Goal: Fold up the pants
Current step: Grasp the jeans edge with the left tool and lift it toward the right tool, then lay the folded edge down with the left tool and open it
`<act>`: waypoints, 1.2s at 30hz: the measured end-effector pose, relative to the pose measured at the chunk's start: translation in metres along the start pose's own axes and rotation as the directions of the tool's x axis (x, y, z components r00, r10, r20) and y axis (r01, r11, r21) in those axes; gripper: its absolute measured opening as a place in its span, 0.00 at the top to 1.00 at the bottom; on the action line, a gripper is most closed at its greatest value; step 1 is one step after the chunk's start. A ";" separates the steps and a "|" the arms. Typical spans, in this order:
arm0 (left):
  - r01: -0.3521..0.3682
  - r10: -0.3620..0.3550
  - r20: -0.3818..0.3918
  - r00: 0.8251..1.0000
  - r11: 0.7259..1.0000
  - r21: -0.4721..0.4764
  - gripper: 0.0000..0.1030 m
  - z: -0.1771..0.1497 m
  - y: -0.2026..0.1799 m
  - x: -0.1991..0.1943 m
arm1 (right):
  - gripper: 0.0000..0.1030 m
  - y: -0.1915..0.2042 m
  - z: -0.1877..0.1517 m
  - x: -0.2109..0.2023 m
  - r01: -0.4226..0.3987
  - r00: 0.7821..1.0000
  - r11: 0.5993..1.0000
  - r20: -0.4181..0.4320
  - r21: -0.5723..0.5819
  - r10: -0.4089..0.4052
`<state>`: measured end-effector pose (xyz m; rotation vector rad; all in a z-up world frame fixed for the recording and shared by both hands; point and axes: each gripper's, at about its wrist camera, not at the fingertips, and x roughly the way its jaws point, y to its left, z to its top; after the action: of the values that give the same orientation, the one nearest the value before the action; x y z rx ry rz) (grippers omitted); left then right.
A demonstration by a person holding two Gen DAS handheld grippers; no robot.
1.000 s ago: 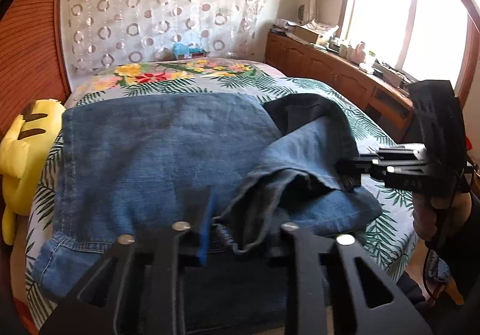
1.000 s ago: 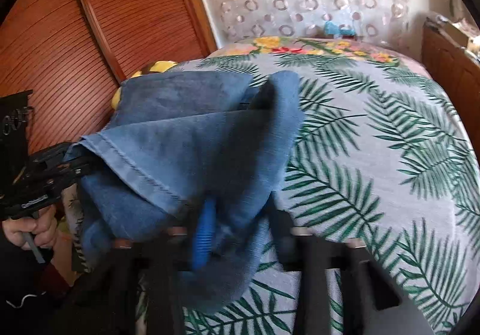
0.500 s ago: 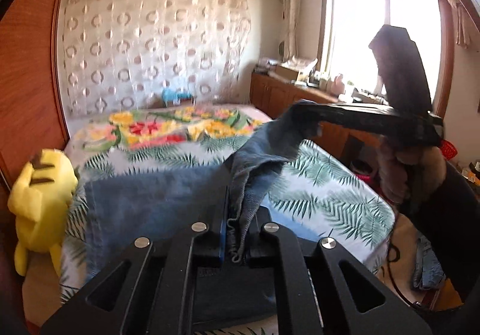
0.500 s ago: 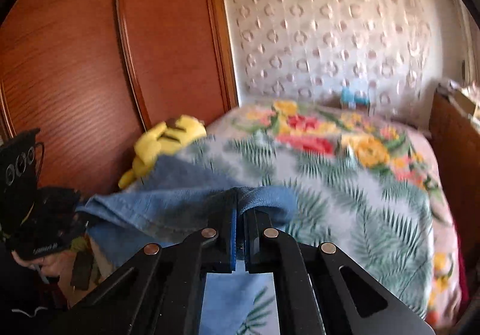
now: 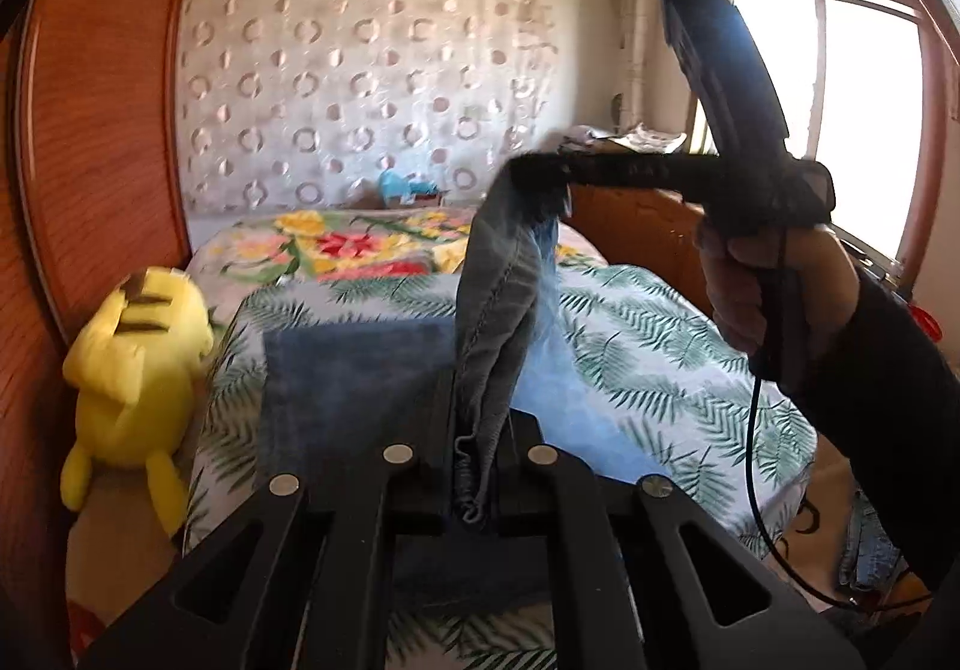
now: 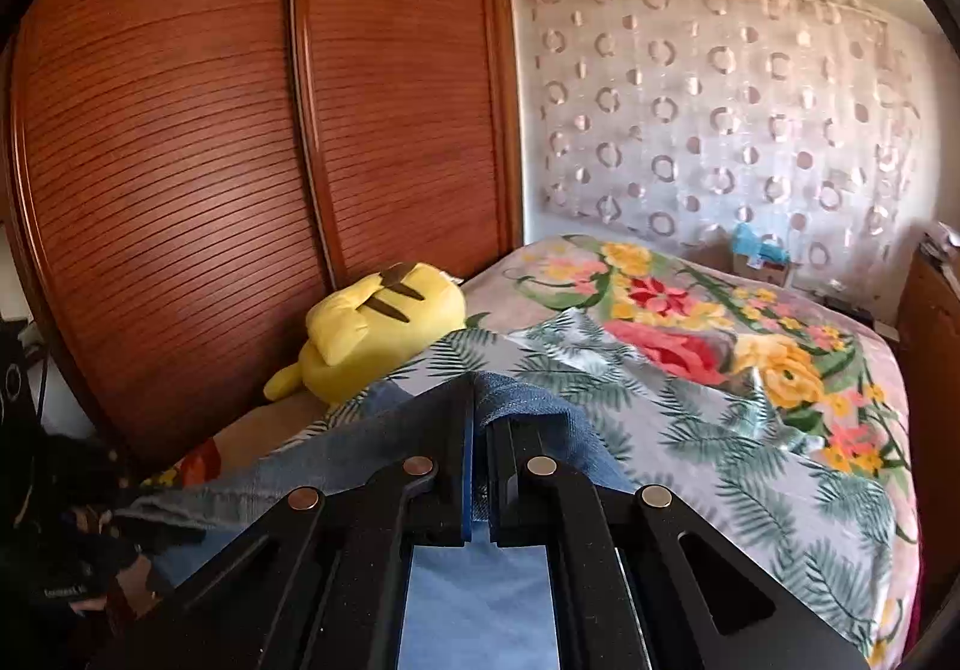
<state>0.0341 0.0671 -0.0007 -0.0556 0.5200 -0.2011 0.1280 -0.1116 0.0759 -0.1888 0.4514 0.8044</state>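
Note:
Blue jeans (image 5: 354, 382) lie partly on the leaf-patterned bed (image 5: 648, 334), with one end lifted into the air. My left gripper (image 5: 471, 430) is shut on a hemmed edge of the denim, which runs up as a taut band to my right gripper (image 5: 540, 178), held by a hand at the upper right. In the right wrist view my right gripper (image 6: 480, 418) is shut on the jeans (image 6: 528, 400), and the cloth stretches left to my left gripper (image 6: 120, 514). Light blue denim hangs below the right jaws.
A yellow plush toy (image 5: 138, 370) lies at the bed's left edge against a wooden wardrobe (image 6: 240, 129). A wooden cabinet (image 5: 648, 244) runs along the right under the window. More denim (image 5: 870, 544) lies on the floor at right.
Both grippers closed on the jeans' edge and rose, lifting the cloth off the bed. The right gripper climbed higher and rolled, pulling the denim taut between the two.

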 end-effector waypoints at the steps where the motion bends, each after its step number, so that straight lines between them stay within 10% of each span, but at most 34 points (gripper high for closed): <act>1: -0.009 0.009 -0.010 1.000 1.000 -0.008 0.91 -0.005 0.005 0.002 | 0.97 -0.003 0.002 0.009 -0.008 1.000 1.000 -0.010 -0.003 0.008; 23: -0.086 0.067 -0.184 0.981 0.991 -0.099 0.91 -0.077 0.053 0.048 | 0.97 0.037 0.018 0.145 -0.011 0.960 0.998 -0.281 -0.063 -0.007; 30: -0.087 0.062 -0.198 0.978 0.989 -0.117 0.55 -0.079 0.052 0.050 | 0.96 0.033 0.019 0.143 -0.013 0.963 0.999 -0.269 -0.048 -0.001; 36: -0.100 0.073 -0.208 0.975 0.988 -0.120 0.55 -0.079 0.057 0.053 | 0.83 0.028 0.008 0.135 -0.019 0.972 0.999 -0.236 -0.036 0.010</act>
<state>0.0497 0.1122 -0.1010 -0.1402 0.7378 -0.0871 0.1917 -0.0021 0.0210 -0.3186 0.6629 0.8083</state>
